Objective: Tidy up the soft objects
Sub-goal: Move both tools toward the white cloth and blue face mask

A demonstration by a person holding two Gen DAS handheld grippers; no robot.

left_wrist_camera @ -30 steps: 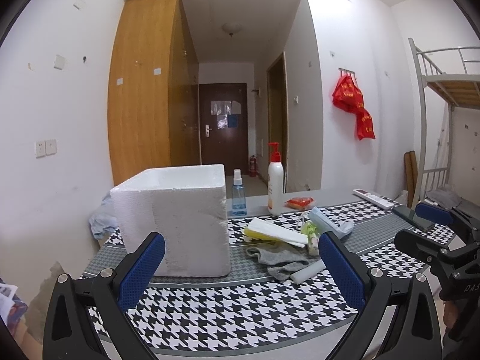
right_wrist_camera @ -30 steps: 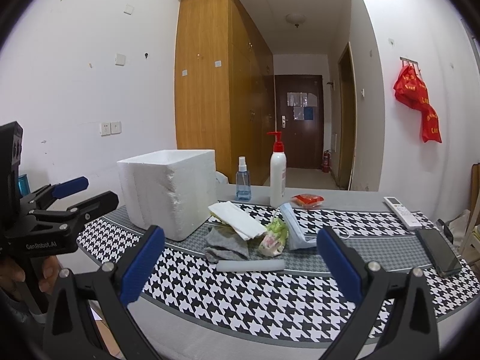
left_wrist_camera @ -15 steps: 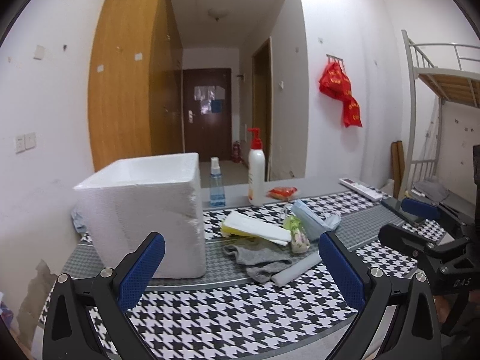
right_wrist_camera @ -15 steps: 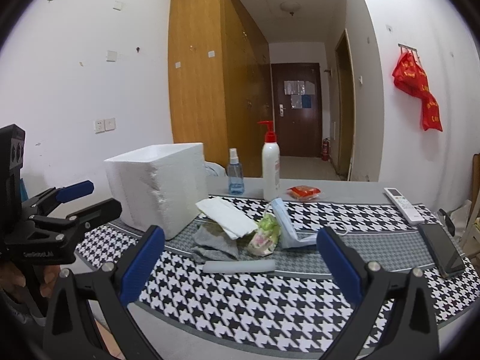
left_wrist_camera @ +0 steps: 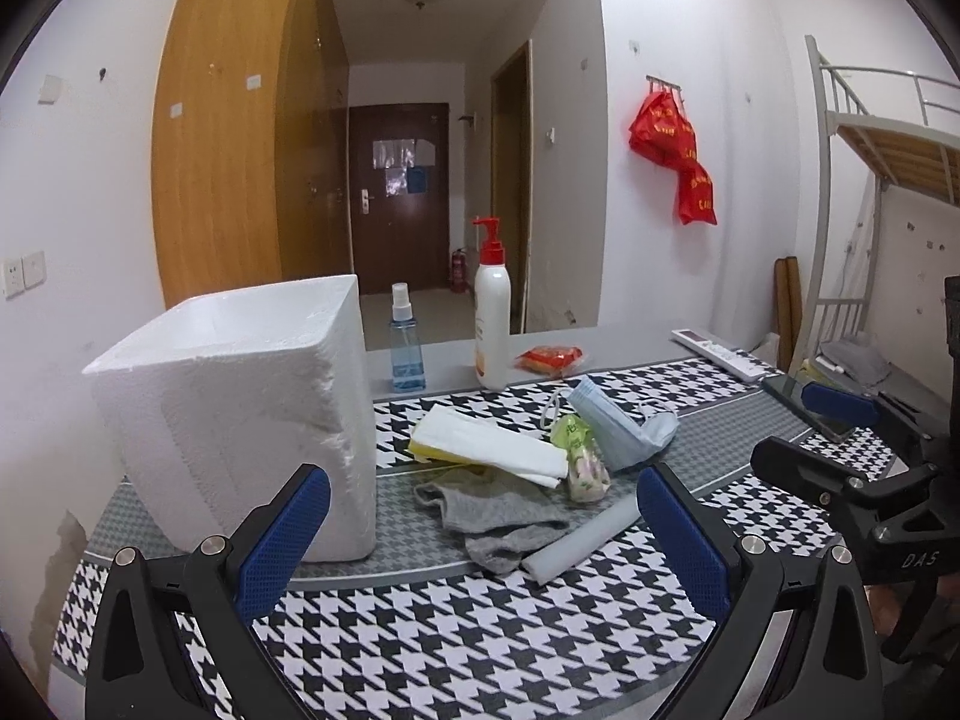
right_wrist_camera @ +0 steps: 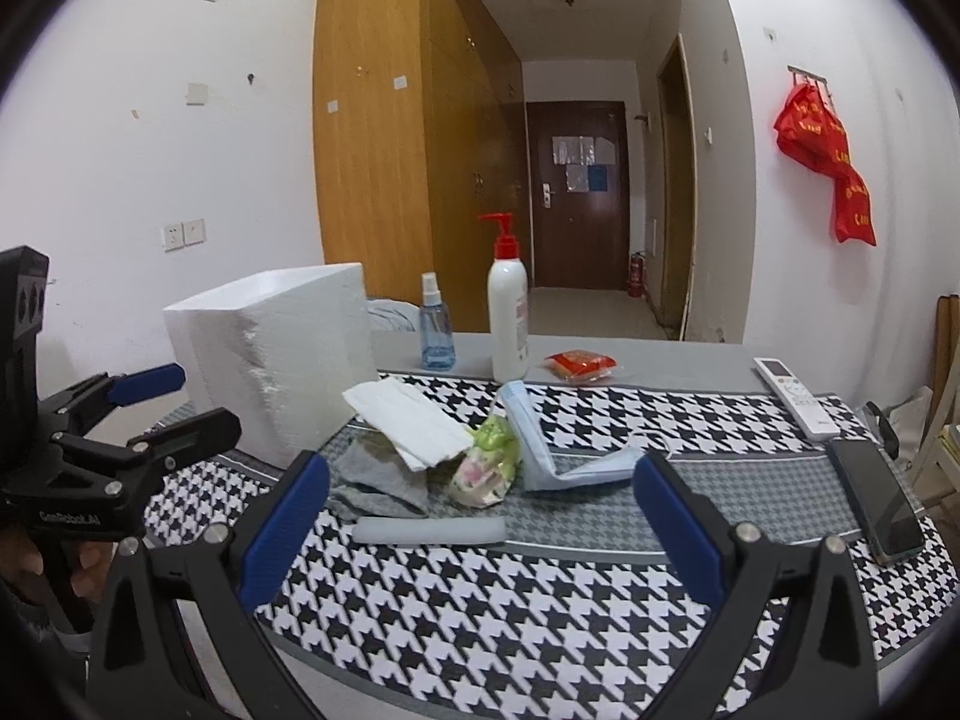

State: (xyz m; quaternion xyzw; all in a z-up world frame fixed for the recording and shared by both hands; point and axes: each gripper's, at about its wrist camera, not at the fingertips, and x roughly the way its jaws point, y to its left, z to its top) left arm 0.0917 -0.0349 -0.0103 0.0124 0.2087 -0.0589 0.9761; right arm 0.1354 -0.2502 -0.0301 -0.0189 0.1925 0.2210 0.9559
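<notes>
A pile of soft things lies on the houndstooth tablecloth point(left_wrist_camera: 480, 630): a grey sock point(left_wrist_camera: 498, 516) point(right_wrist_camera: 375, 483), a white folded cloth point(left_wrist_camera: 486, 447) point(right_wrist_camera: 408, 417), a green-and-pink wrapped pack point(left_wrist_camera: 582, 462) point(right_wrist_camera: 489, 465), blue face masks point(left_wrist_camera: 618, 432) point(right_wrist_camera: 558, 459) and a pale foam tube point(left_wrist_camera: 579, 540) point(right_wrist_camera: 429, 531). A white foam box point(left_wrist_camera: 240, 408) point(right_wrist_camera: 276, 354) stands open-topped left of the pile. My left gripper point(left_wrist_camera: 480, 540) is open and empty, short of the pile. My right gripper point(right_wrist_camera: 480, 531) is open and empty, near the foam tube.
A blue spray bottle point(left_wrist_camera: 405, 342), a white pump bottle point(left_wrist_camera: 492, 318) and a red packet point(left_wrist_camera: 549, 357) stand behind the pile. A remote point(right_wrist_camera: 795, 396) and a phone point(right_wrist_camera: 876, 501) lie at the right. A bunk bed frame point(left_wrist_camera: 840, 210) stands far right.
Both grippers have moved closer to the table and the pile; the objects look larger. Both stay open and nothing on the table has moved.
</notes>
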